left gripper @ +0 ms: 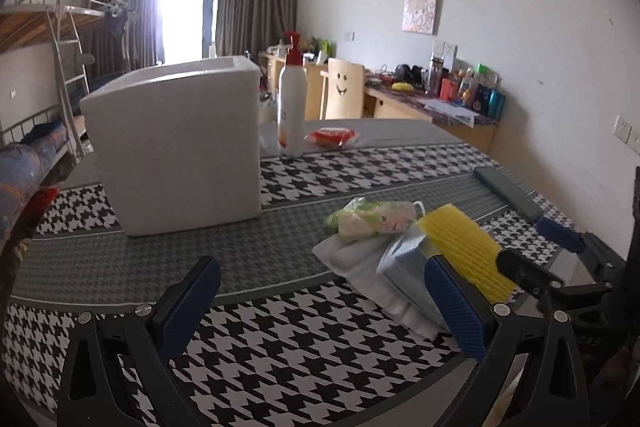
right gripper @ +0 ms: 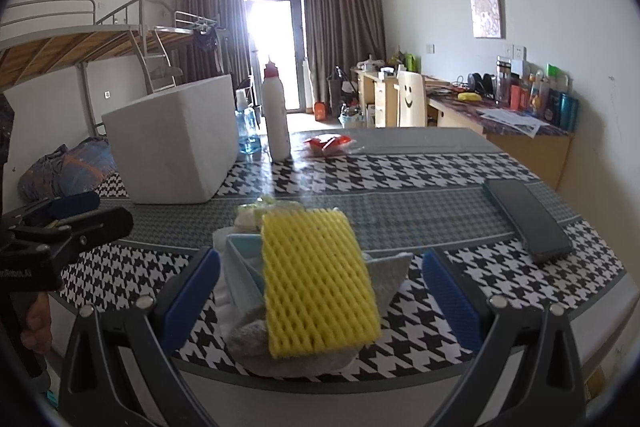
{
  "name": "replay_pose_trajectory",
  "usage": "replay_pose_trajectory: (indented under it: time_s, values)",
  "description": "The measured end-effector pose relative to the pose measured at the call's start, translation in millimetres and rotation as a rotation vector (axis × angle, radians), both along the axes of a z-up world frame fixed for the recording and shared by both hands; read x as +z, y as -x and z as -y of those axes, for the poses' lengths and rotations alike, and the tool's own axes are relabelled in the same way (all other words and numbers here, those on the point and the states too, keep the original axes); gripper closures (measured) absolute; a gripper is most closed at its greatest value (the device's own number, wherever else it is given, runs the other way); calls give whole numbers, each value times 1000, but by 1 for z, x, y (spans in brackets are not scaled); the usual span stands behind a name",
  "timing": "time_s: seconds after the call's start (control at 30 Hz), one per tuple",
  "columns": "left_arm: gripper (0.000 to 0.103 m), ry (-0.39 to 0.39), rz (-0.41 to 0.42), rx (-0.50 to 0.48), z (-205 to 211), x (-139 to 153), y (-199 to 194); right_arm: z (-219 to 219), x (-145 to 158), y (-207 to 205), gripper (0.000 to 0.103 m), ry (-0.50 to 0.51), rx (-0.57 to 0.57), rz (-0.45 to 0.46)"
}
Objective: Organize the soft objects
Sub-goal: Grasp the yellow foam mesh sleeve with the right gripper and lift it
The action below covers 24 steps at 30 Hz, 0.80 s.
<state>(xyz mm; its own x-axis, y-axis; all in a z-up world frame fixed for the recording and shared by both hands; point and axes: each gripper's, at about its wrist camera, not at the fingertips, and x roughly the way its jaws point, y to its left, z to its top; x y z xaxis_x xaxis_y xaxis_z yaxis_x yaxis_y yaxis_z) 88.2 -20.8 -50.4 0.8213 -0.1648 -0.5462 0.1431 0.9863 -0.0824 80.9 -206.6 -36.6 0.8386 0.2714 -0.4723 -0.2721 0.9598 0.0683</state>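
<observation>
A pile of soft things lies on the houndstooth table: a yellow foam net (left gripper: 466,247) (right gripper: 316,279) on top, a light blue mask (left gripper: 404,263) (right gripper: 244,263), a white cloth (left gripper: 352,259), a grey cloth (right gripper: 392,271) and a green-and-white floral packet (left gripper: 372,217). My left gripper (left gripper: 320,311) is open and empty, just left of the pile. My right gripper (right gripper: 320,301) is open, with its jaws on either side of the foam net and touching nothing. A white foam box (left gripper: 180,143) (right gripper: 176,135) stands at the back left.
A white bottle with a red cap (left gripper: 291,103) (right gripper: 275,115) and a red packet (left gripper: 332,137) (right gripper: 328,143) sit behind the box. A dark flat case (left gripper: 508,193) (right gripper: 528,219) lies at the right. Desks, a chair and a bunk bed stand beyond the table.
</observation>
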Motion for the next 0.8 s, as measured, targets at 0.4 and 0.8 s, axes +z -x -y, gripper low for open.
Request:
replay_pose_trajectory:
  time_s: [0.4,0.8]
  values:
    - [1,7,19,5,9,-5,-11,8,-6,-8,1,-1,-2,-26]
    - [1,-43,-15,-15,25,-14,-24,3,-20,-15,16,15,32,-78]
